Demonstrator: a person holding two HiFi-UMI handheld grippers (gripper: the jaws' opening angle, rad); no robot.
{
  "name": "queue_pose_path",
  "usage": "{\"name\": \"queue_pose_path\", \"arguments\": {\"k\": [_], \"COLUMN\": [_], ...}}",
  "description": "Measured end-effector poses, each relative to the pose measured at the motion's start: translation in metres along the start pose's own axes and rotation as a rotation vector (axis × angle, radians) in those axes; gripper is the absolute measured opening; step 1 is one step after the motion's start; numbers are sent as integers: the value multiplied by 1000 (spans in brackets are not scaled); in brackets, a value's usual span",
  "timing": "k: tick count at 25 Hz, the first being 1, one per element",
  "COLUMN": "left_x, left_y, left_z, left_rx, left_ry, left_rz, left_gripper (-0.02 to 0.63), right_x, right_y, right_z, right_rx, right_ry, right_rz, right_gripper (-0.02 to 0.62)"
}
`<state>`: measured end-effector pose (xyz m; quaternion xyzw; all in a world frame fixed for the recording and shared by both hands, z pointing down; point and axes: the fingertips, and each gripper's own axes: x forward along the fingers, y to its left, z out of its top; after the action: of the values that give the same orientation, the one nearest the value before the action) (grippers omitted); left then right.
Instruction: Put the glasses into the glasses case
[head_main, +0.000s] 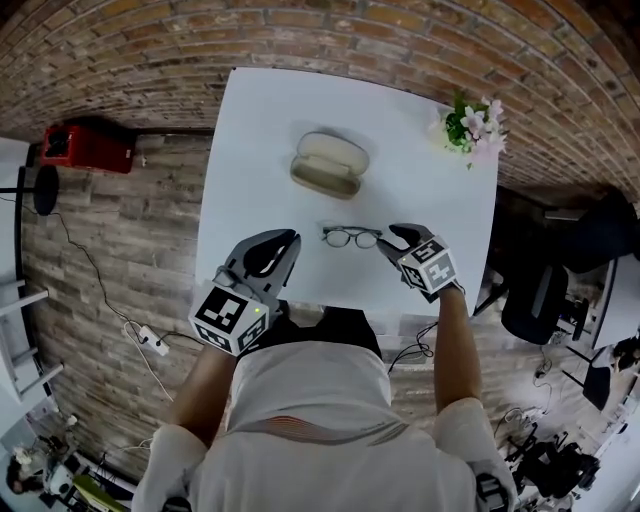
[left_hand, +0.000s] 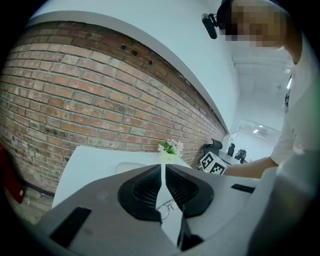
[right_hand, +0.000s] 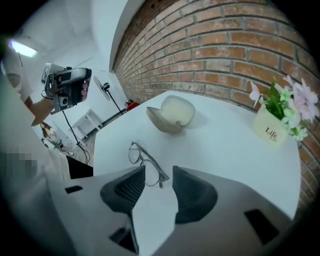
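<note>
A thin-rimmed pair of glasses (head_main: 351, 237) lies unfolded on the white table (head_main: 260, 130), near its front edge. Behind it sits the beige glasses case (head_main: 328, 165), lid open. My right gripper (head_main: 392, 240) stands open just right of the glasses. In the right gripper view, the near end of the glasses (right_hand: 145, 162) lies between the right gripper's (right_hand: 159, 172) spread fingertips, without touching the pads, and the case (right_hand: 171, 114) is farther back. My left gripper (head_main: 288, 243) hovers left of the glasses, shut and empty. The left gripper view shows the left gripper (left_hand: 163, 167) with the glasses (left_hand: 167, 207) beneath its jaws.
A small pot of flowers (head_main: 470, 127) stands at the table's far right corner. A brick wall runs behind the table. On the floor are a red box (head_main: 88, 147) at the left, cables, and a dark chair (head_main: 555, 290) at the right. A camera on a stand (right_hand: 67, 87) is to the left.
</note>
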<state>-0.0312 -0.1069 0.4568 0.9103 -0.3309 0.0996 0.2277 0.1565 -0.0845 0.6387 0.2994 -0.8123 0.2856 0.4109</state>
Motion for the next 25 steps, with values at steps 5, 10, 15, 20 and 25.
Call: {"name": "queue_pose_path", "arguments": {"k": [5,10,15,20,25], "left_x": [3,-2,0,2,6], "left_y": [5,10,12,10,12], "left_z": [-5,-9,-19,-25,-25], "left_rx": [1,-19,-33,-38,-46], "left_ry": [10,18,38,54,56], "left_rz": [22,47,62,70,84], "left_gripper": [35,35,35,35,35], "right_x": [20,29,34,37,39], "right_y": [-4,-5,-11,-11,-5], "right_z": [-14,-25,-27,-28,-26], "right_rx": [-46,-46,-43,-28,-39], "right_ry": [97,161,207,240,255], "right_rz": [126,250,381,473,531], "right_gripper": [221,219,219,209,203]}}
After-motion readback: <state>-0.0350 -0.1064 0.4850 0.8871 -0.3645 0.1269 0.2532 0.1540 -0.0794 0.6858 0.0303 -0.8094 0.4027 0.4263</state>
